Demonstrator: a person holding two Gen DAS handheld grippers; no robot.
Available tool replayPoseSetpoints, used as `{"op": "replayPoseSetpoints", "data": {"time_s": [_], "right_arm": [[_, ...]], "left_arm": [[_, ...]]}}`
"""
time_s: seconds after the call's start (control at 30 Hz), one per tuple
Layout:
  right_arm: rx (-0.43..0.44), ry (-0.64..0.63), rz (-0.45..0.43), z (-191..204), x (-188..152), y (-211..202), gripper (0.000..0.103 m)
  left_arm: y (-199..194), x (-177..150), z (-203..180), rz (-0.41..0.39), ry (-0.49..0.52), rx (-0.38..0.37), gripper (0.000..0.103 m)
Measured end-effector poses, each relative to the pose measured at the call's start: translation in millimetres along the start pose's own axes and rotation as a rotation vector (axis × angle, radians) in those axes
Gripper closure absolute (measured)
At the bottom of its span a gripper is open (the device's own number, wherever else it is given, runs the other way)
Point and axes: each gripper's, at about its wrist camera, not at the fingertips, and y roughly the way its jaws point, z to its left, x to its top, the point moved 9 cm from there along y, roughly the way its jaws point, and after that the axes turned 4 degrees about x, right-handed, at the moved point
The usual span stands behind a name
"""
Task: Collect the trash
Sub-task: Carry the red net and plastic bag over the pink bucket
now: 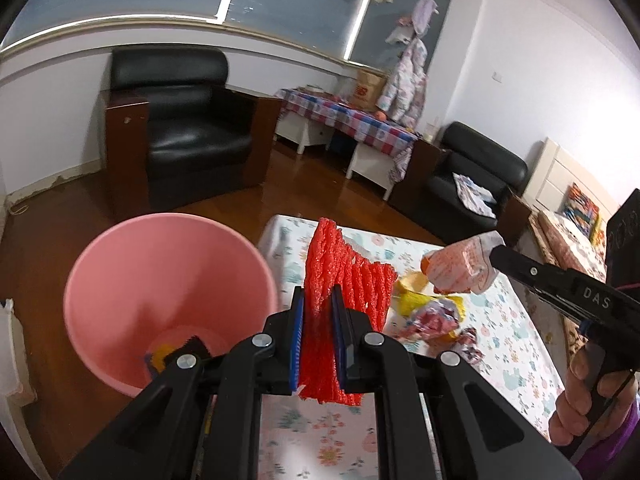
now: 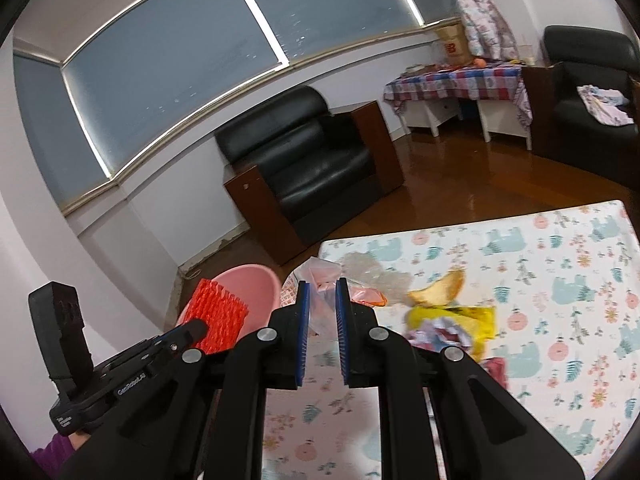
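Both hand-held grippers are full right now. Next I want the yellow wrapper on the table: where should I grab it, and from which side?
Pinch the yellow wrapper's raised crumpled right edge from above; it lies flat, with other scraps against its left.

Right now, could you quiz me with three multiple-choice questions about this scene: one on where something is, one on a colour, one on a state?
1. Where is the bin?
A. on the armchair
B. on the floor beside the table
C. on the table

2. What colour is the foam net?
A. red
B. green
C. white

3. The right claw is:
A. wide open, empty
B. closed on a plastic wrapper
C. closed on a cup

Answers: 1 B, the bin stands by the table's edge; 2 A, bright red mesh; 3 B, its pads pinch the crumpled wrapper.
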Motion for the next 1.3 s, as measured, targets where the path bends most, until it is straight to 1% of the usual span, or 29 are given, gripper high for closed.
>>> {"op": "replayPoseSetpoints", "data": {"time_s": [0.23,0.53,0.63,0.83,1.03,1.23,1.3], "right_arm": [[0.069,-0.024,0.047,33.7,-5.3,28.4,0.090],[0.172,-0.042,0.148,83.5,-26.7,80.0,0.090],[0.181,-0.063,0.178,98.8,-35.1,97.3,0.090],[0.193,-0.067,0.248,115.1,-52.4,128.2,0.090],[0.173,-0.064,0.288,115.8,-65.7,147.4,0.090],[0.149,-0.026,0.329,106.2,-74.1,161.4,0.088],[0.146,-0.016,0.340,104.1,-76.4,164.9,0.086]], "left_arm": [[-16.5,4.6,44.8,-0.038,-0.061,0.065,0.091],[-24.0,-2.0,100.4,-0.040,-0.130,0.158,0.091],[-22.1,-3.8,116.6,-0.033,-0.157,0.180,0.091],[-13.5,-11.2,137.9,-0.013,-0.187,0.211,0.091],[0.0,-17.4,148.2,0.015,-0.209,0.219,0.091],[12.9,-19.8,156.1,0.033,-0.218,0.219,0.090],[15.9,-18.0,156.1,0.032,-0.220,0.224,0.087]]}}
